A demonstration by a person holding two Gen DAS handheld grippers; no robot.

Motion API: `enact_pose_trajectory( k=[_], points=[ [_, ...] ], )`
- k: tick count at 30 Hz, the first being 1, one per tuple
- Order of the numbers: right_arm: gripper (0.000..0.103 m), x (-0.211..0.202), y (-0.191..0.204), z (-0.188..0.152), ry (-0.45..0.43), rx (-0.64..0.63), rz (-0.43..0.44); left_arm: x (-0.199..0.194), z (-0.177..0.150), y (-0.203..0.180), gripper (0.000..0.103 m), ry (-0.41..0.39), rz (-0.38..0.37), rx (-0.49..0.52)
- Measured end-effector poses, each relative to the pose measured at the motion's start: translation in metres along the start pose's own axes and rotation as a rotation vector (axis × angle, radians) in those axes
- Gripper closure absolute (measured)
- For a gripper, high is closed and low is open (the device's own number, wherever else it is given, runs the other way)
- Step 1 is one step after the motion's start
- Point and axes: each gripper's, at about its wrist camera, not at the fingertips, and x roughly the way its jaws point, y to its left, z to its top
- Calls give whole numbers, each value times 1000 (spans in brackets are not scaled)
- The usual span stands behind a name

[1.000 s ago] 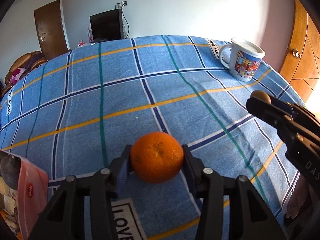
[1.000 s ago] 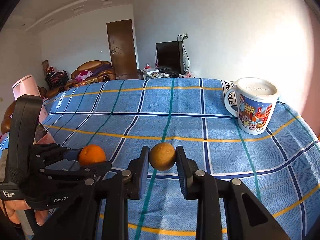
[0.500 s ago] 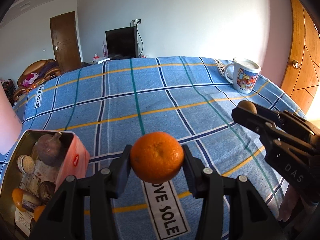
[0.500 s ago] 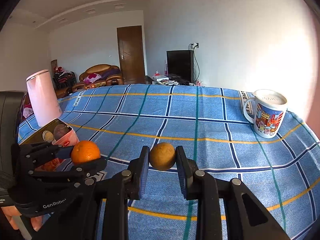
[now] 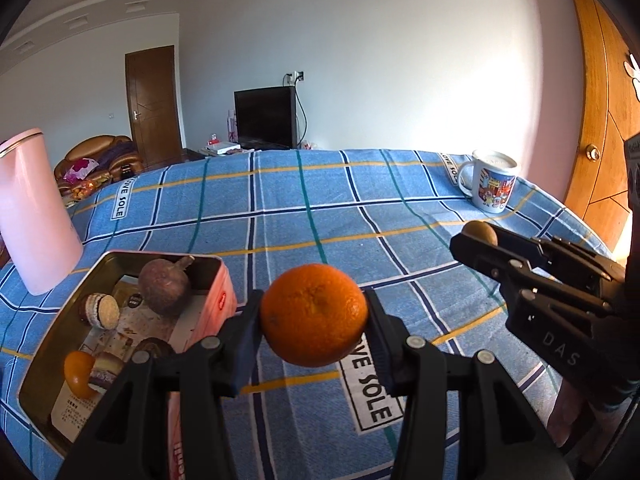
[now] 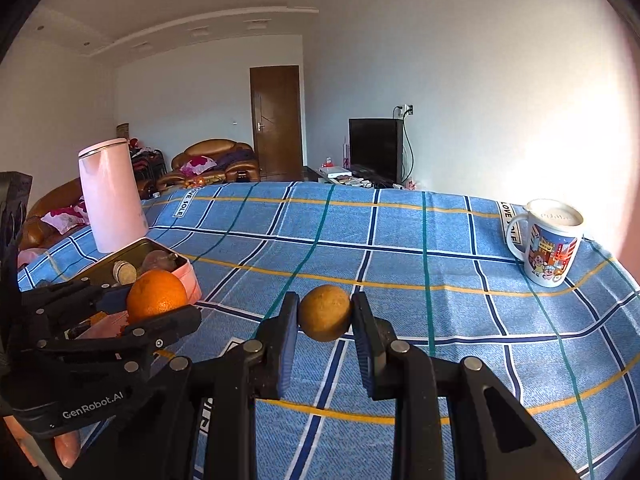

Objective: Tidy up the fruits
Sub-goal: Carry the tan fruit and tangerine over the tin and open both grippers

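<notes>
Evidently both fruits are in mid-carry, on their way to the tin. The left claw (image 5: 314,320) is clenched on an orange (image 5: 314,319), its two pads pressed against the fruit's sides, holding it clear above the blue checked cloth (image 5: 344,216) that covers the worktop. The right claw (image 6: 325,314) grips a smaller, brownish-yellow round fruit (image 6: 325,313) in the same way; what kind it is I cannot tell.

The open metal tin (image 5: 70,308) with pink sides lies on the cloth just left of the left claw, beside a tall pink container (image 5: 36,216). It already holds a dark purplish fruit with a stem, part of an orange at its near end, and some round biscuit-like pieces. A patterned mug (image 6: 550,246) stands well apart at the far right corner.

By my reading the step in hand is delivery, with the orange first in line, since it hangs nearest the tin. The next move calls for swinging the left claw further left until the orange is over a free patch of the tin's floor, lowering it past the rim, and only then easing the pads apart. The right claw should hold back until the left is clear, as the two stand close together and there is little room between them.
</notes>
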Motion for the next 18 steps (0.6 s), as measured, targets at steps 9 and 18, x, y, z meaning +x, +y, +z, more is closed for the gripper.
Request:
enact_pose_trajectory(
  k=[9,18],
  points=[
    [75,-4,25,3,-42,-14,49,-24,-2,23,53,-59,46,-29],
    [75,-11,48,12,-83,-47,85,-41,-3,41,53,-97,85,-48]
  ],
)
